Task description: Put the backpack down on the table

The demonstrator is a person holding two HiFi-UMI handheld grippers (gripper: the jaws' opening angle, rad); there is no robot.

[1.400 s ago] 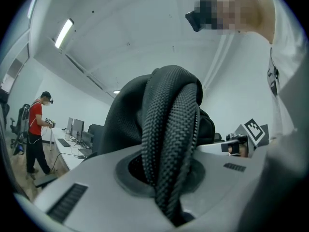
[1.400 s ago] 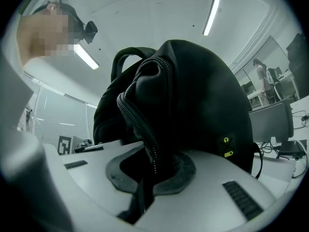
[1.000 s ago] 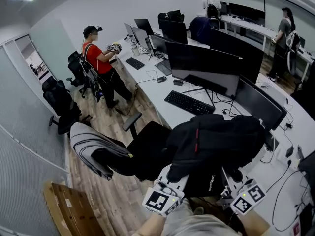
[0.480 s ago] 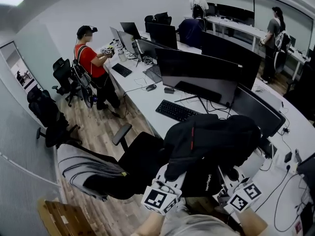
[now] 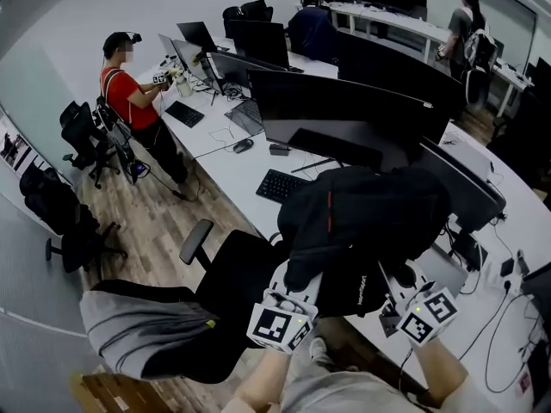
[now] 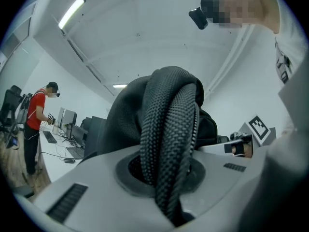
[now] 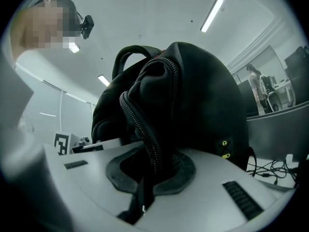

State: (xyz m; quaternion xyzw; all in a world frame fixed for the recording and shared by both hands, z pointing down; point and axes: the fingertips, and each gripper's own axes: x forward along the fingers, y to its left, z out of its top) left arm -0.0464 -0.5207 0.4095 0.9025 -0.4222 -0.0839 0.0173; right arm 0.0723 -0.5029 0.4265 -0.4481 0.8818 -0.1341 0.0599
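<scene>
A black backpack with a red zip line hangs in the air between both grippers, over the near edge of the white table. My left gripper is shut on a woven black strap of the backpack, which runs up out of the jaws. My right gripper is shut on a zippered fold of the backpack. In the gripper views the bag's body fills the space above the jaws. Each gripper points roughly level.
A row of dark monitors and a keyboard stand on the table behind the bag. A black office chair with a grey jacket is at lower left. A person in red stands farther along; cables lie at right.
Both grippers have carried the backpack toward the table. In the head view the monitors and keyboard are nearer, and the chair has slid to the lower left.
</scene>
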